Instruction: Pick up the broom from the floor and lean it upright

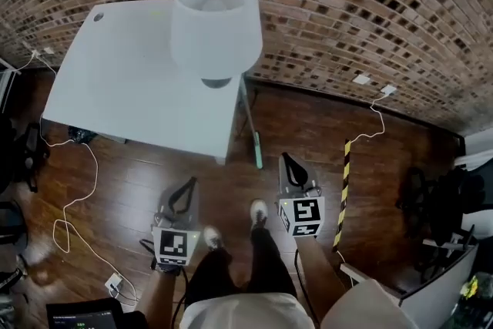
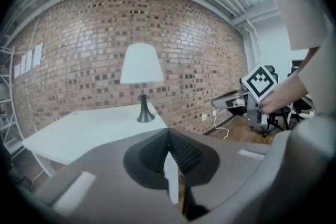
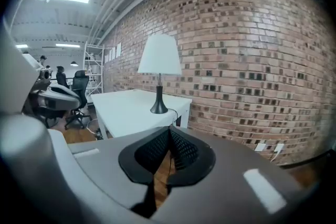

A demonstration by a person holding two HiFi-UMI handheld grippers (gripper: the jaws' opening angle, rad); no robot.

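In the head view the broom (image 1: 252, 127) is a thin pole with a green lower end. It stands steeply against the right edge of the white table (image 1: 131, 88), its foot on the wooden floor. My left gripper (image 1: 189, 183) hangs over the floor in front of the table, jaws together and empty. To its right, my right gripper (image 1: 285, 157) sits just beside the broom's foot, also shut and holding nothing. Both gripper views show ribbed pads (image 2: 181, 152) (image 3: 181, 147) meeting at the tip with nothing between them. The broom does not show in either gripper view.
A white lamp (image 1: 215, 19) stands on the table by the brick wall (image 1: 370, 4). A yellow-black striped strip (image 1: 344, 189) lies on the floor at the right. White cables (image 1: 77, 196) trail at the left. The person's shoes (image 1: 258, 212) are below. Office chairs (image 3: 79, 97) stand further off.
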